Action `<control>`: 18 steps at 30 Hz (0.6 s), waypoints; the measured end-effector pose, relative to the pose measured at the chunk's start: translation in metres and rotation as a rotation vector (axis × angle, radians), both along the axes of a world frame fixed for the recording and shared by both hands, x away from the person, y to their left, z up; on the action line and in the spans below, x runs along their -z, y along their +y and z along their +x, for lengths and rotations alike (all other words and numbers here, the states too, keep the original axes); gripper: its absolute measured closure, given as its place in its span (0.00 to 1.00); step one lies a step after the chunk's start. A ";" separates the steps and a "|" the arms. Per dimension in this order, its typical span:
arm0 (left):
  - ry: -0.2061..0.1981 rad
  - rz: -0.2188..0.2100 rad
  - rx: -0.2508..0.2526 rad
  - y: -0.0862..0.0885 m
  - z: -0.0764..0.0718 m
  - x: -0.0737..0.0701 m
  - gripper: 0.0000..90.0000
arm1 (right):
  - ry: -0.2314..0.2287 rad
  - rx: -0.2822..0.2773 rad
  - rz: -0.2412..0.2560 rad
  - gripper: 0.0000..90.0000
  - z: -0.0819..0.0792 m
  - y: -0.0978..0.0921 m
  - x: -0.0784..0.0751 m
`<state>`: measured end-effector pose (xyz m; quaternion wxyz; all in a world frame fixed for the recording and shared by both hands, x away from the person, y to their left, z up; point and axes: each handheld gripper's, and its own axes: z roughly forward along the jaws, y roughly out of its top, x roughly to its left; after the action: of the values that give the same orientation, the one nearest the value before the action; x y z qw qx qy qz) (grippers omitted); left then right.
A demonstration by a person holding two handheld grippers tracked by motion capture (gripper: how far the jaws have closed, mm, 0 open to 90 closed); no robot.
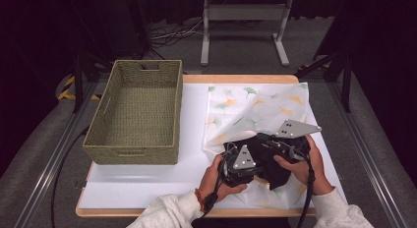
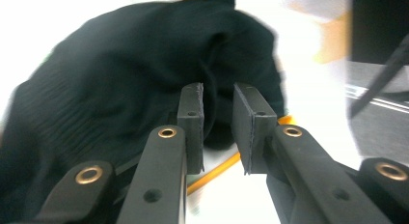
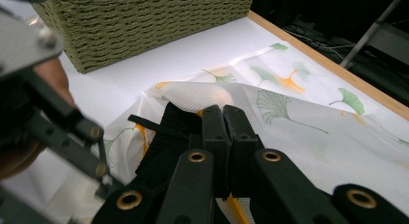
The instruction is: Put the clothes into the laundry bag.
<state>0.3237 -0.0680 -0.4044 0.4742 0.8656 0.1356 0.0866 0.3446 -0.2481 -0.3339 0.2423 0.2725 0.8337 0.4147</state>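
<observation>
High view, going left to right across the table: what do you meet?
Woven basket → bare white table surface → left gripper, at the black cloth → right gripper, over the leaf-printed cloth.

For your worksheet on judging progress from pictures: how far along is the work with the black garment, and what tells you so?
Early to middle. Done: the leaf-print cloth is spread on the table. In hand: the right gripper is shut on the black garment, and the left gripper, jaws apart, sits at its edge. Left: the garment is still bunched, and the woven basket holds nothing, if that is where it goes.
</observation>
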 end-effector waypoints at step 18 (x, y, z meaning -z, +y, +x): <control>0.002 0.082 -0.068 -0.042 0.006 0.018 0.99 | 0.011 -0.013 0.007 0.99 0.000 0.002 0.001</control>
<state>0.3292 -0.1097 -0.4228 0.4348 0.8793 0.1619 0.1073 0.3446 -0.2462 -0.3349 0.2340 0.2702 0.8353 0.4177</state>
